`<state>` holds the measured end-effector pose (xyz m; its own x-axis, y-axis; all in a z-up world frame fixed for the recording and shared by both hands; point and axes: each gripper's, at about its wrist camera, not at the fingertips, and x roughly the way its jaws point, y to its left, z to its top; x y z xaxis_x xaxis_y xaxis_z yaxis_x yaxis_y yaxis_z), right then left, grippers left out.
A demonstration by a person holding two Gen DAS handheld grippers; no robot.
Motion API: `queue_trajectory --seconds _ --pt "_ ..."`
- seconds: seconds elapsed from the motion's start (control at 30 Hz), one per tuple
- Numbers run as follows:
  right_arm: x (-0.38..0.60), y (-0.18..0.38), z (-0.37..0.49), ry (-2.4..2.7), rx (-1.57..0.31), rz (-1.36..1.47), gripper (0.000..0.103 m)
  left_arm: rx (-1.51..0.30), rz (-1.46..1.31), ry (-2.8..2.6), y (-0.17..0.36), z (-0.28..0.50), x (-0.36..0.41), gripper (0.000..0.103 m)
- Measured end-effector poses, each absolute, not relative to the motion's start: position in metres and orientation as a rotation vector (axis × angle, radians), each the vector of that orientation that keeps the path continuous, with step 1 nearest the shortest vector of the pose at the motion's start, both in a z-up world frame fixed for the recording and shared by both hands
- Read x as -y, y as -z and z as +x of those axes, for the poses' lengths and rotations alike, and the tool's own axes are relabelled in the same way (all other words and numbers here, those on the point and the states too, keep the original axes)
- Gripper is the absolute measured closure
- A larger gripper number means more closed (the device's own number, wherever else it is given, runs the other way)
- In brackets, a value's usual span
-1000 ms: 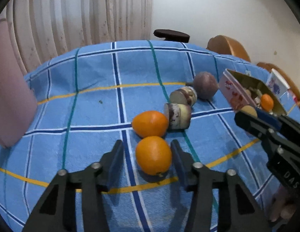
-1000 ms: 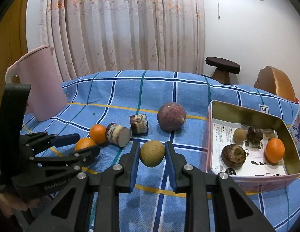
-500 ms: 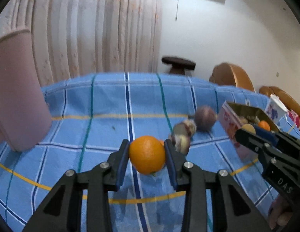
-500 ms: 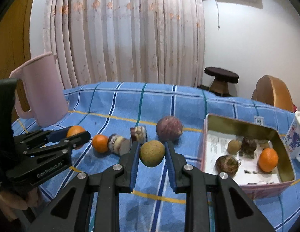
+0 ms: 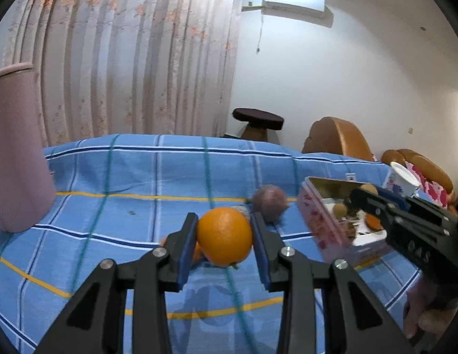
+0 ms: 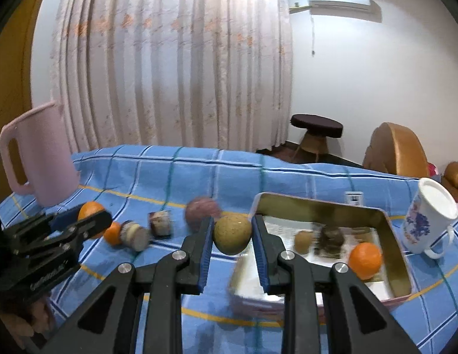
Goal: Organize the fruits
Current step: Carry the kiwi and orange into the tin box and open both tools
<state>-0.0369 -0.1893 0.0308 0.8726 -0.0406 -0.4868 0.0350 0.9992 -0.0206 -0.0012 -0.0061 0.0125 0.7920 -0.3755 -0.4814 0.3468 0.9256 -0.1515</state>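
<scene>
Both fisheye views are evenly lit and fairly bright, with soft daylight coming through the curtain [image 6: 175, 67]. Edges bend strongly and darken into black corners. Motion blur smears the tin [image 6: 320, 206] and the purple fruit [image 5: 270, 199]. Soft shadows fall on the cloth [image 5: 110, 177] below the grippers.

The left gripper [image 5: 224, 237] is raised off the cloth, both fingers clamped on an orange [image 5: 224, 236]. The right gripper [image 6: 232, 234], at its 3 o'clock, grips a brownish-green fruit [image 6: 232, 234] likewise, held aloft.
</scene>
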Motion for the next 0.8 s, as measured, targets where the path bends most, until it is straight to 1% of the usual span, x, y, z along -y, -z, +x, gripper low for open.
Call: queue_trajectory --seconds 0.47,0.57,0.8 --pt "0.296 -0.047 -0.051 0.183 -0.461 0.072 0.075 -0.522 -0.011 0.501 -0.019 -0.006 0.098 0.065" --pt "0.315 -0.044 -0.05 0.203 -0.474 0.081 0.075 -0.535 0.006 0.52 -0.019 -0.003 0.12 0.065" --pt "0.348 -0.026 -0.039 0.193 -0.568 0.174 0.075 -0.567 0.031 0.538 -0.016 0.004 0.165 0.065"
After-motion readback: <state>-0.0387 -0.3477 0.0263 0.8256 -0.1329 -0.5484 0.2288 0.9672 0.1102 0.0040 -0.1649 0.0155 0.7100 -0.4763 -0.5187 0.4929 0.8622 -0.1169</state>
